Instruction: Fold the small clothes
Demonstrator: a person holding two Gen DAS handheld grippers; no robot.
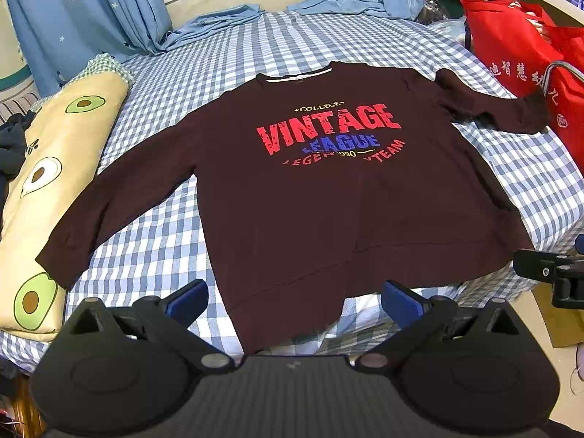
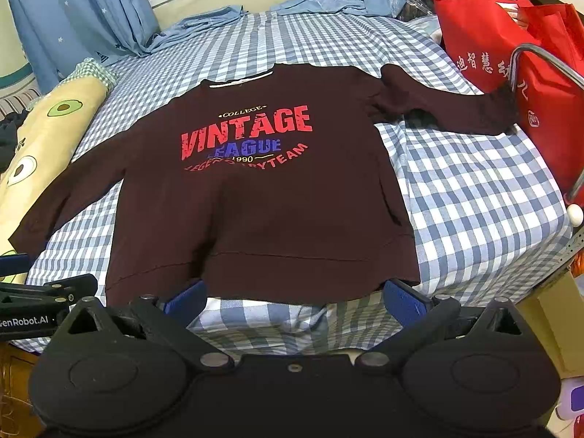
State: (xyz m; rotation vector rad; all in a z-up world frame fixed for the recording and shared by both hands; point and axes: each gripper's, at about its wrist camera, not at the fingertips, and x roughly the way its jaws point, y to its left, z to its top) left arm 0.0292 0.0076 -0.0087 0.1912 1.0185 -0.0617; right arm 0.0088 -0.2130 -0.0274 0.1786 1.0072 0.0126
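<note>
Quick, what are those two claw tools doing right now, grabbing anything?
Left tool: open, holding nothing, just short of the sweatshirt hem.
Right tool: open, holding nothing.

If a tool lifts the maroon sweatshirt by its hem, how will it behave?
The sweatshirt would likely drape limply: it lies flat with soft wrinkles. Its spread sleeves would probably trail and dangle. It probably won't slide far on the checked sheet.

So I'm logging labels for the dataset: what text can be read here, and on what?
"COLLEGE", "VINTAGE", "LEAGUE", "1990": sweatshirt chest print.
"LEGE...RYTEAM": arc below it, its middle unreadable.
"GenRobot.AI": left gripper, first letter cut off at the frame edge.
Chinese characters on the red bag: partly hidden, not fully legible.
</note>
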